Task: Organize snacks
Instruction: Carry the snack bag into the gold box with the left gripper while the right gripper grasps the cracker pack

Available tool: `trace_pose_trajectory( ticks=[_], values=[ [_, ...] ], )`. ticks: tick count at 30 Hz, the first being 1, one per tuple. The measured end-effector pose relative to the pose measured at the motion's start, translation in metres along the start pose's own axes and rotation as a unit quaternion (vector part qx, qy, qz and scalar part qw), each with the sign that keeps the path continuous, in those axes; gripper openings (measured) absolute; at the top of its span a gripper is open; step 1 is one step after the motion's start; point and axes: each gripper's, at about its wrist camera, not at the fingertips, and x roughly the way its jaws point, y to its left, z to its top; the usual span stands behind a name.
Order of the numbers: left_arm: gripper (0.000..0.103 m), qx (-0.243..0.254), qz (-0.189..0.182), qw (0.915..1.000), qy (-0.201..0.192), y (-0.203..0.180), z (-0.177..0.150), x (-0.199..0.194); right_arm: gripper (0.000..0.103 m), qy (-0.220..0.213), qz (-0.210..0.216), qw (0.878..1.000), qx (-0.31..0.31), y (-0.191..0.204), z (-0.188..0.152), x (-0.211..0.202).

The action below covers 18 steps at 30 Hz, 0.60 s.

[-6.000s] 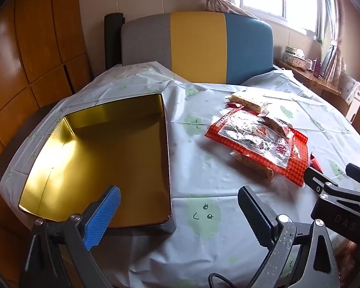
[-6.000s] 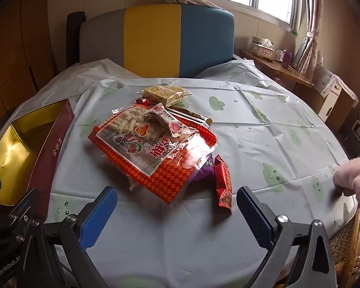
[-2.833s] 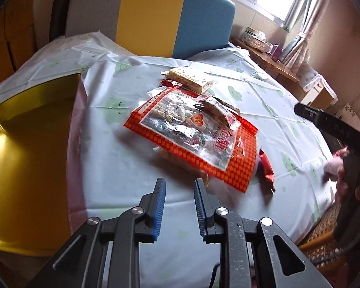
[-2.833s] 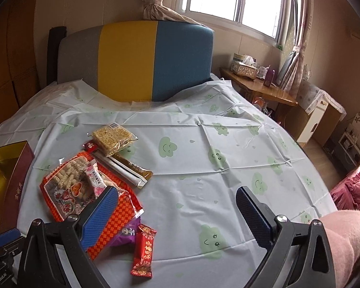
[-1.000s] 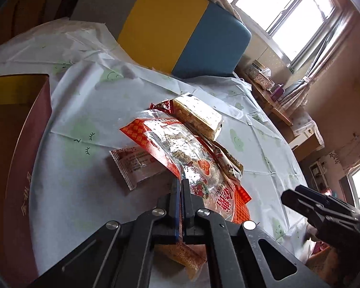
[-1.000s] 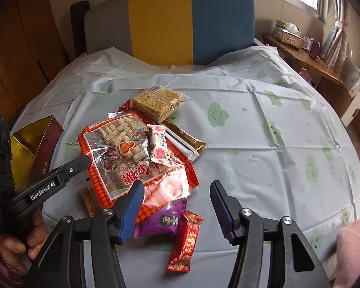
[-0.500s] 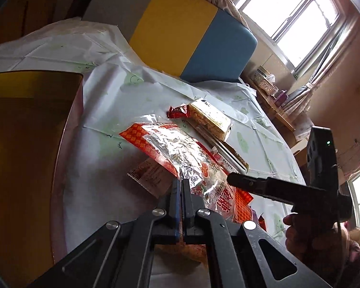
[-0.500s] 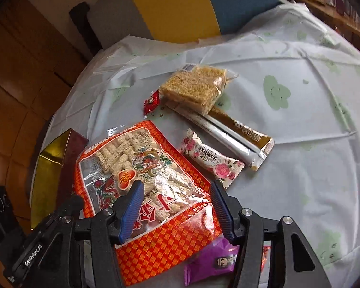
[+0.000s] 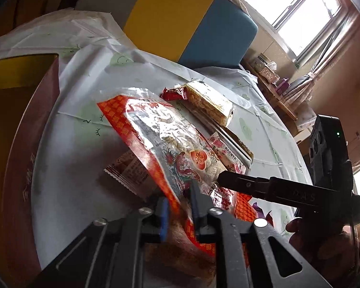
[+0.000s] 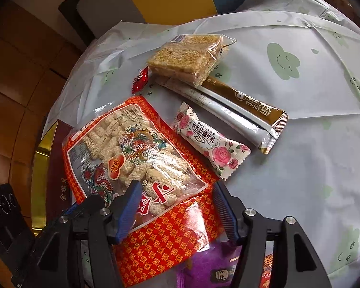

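Note:
A red checked snack bag (image 9: 170, 141) with a clear window of rice puffs lies tilted on top of other snacks, its near edge raised. My left gripper (image 9: 180, 211) is at that edge. Its jaws are opening, a gap shows between the blue pads, and the bag's edge runs through it. In the right wrist view my right gripper (image 10: 176, 206) straddles the near right part of the bag (image 10: 132, 158). Its jaws are opening and stand apart, not pressing on the bag. One right finger (image 9: 242, 181) reaches over the bag in the left wrist view.
A gold-lined tin (image 9: 12, 76) with dark red walls stands at the left. Behind the bag lie a rice-cake block (image 10: 187, 57), brown and silver sticks (image 10: 242, 110), a rose candy (image 10: 208, 144) and a small red candy (image 10: 139, 79). A purple packet (image 10: 204, 266) sticks out under the bag.
My left jaws, tightly shut on the bag's edge before, now show a gap. The right gripper has come down and closer over the bag, with its jaws a little wider.

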Motion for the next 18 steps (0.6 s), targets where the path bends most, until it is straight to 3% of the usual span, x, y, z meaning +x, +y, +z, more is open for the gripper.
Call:
trace_pose_trajectory(
  ticks=[6,11,18],
  values=[
    [0.0,0.025,0.004,0.9987,-0.044,-0.015,0.014,-0.034,0.064,0.005,0.006,1.0,-0.015,0.01,0.004,-0.004],
    [0.0,0.048,0.011,0.9957,-0.078,-0.016,0.034,-0.065,0.064,-0.033,0.015,0.999,-0.005,0.011,0.012,-0.021],
    [0.0,0.037,0.018,0.9929,-0.111,0.001,0.048,-0.108,0.064,-0.056,-0.042,0.998,0.005,0.002,0.014,-0.026]
  ],
)
